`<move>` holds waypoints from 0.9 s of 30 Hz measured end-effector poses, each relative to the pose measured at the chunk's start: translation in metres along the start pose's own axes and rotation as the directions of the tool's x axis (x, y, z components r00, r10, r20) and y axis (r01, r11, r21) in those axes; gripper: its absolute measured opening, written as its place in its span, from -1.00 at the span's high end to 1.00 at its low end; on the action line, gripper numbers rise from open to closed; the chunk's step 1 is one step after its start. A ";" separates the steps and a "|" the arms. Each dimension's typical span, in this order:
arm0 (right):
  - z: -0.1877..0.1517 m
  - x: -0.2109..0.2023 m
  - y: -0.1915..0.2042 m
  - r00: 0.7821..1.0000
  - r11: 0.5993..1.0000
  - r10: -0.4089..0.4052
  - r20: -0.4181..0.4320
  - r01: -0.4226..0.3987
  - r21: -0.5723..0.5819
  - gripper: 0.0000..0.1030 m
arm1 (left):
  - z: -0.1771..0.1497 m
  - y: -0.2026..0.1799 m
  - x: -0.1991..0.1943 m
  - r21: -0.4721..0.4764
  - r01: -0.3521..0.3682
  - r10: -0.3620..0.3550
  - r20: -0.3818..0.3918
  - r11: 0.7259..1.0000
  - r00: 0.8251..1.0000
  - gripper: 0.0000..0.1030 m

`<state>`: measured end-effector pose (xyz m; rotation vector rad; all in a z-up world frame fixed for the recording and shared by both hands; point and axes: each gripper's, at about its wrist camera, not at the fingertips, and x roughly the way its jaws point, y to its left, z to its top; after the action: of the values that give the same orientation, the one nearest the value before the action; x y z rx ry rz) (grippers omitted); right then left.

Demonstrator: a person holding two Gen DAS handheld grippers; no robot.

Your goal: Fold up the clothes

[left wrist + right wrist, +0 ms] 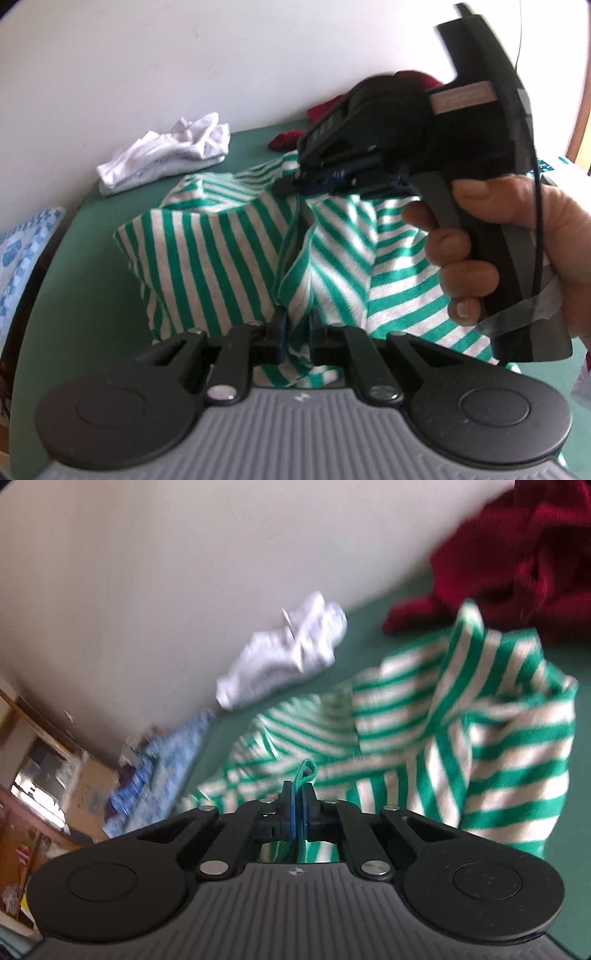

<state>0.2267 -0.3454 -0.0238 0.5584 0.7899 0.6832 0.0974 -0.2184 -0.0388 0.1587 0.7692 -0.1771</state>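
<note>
Surface: green flat surface [85, 236], far edge meets the pale wall; open green at left of the left wrist view, between striped cloth and white heap.
Clothes count: 3, namely one green-and-white striped knit garment [207, 251] rumpled at centre, one crumpled white cloth heap [166, 155] upper left near the wall, one dark red knit heap [517, 565] upper right, just beside the striped one.
Left tool [295, 332]: closed on a fold of striped fabric, lower centre.
Right tool [298, 805]: closed on striped fabric, a green loop [304, 770] sticking out past the tips; person's hand [491, 236] on its handle at right.
</note>
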 end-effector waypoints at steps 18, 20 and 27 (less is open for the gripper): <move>-0.014 -0.053 -0.044 0.974 0.993 -0.107 0.202 0.095 0.068 0.99 | -0.008 -0.060 0.034 0.121 0.066 -0.061 -0.039 0.991 0.997 0.71; -0.016 -0.062 -0.048 0.960 0.992 -0.110 0.256 0.091 0.082 0.99 | -0.008 -0.061 0.033 0.123 0.071 -0.067 -0.034 0.990 0.997 0.66; -0.005 -0.045 -0.060 0.988 0.989 -0.045 0.150 0.022 0.149 0.37 | -0.010 -0.060 0.031 0.113 0.086 -0.083 -0.027 0.990 0.996 0.65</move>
<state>0.2203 -0.4163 -0.0471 0.7211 0.7074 0.5468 0.0994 -0.2775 -0.0721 0.2371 0.7891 -0.3004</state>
